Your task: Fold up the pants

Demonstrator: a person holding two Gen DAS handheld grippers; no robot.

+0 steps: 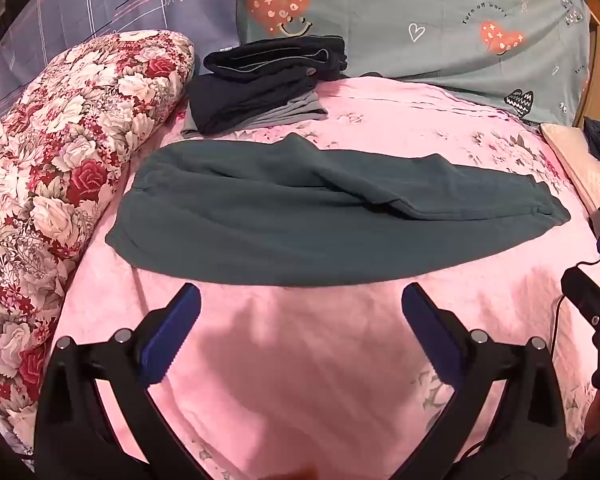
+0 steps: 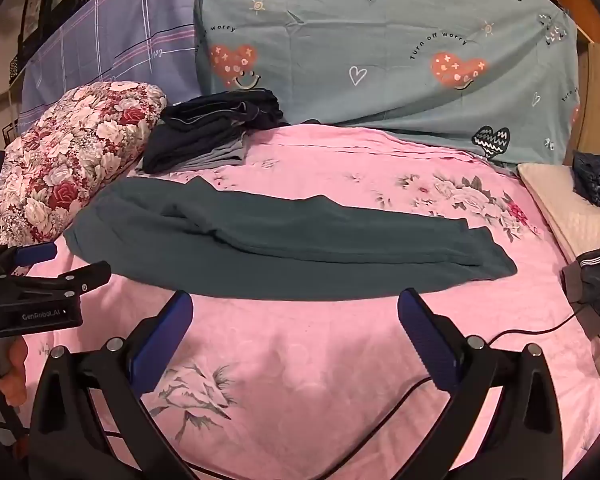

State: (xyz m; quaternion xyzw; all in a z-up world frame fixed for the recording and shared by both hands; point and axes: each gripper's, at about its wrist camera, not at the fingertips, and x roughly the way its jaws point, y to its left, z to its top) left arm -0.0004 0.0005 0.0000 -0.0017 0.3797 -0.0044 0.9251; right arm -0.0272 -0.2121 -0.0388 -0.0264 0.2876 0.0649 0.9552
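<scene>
Hovering wide open, left tool (image 1: 300, 300) and right tool (image 2: 295, 306) face the pants' (image 1: 320, 216) near edge.

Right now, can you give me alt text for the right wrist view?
Dark green pants lie flat, folded lengthwise, across a pink floral bedsheet, just beyond the open, empty right tool. A stack of folded dark clothes sits behind them beside a floral pillow.

Pink floral bed (image 2: 340, 360) — wooden frame (image 2: 596, 92)
</scene>
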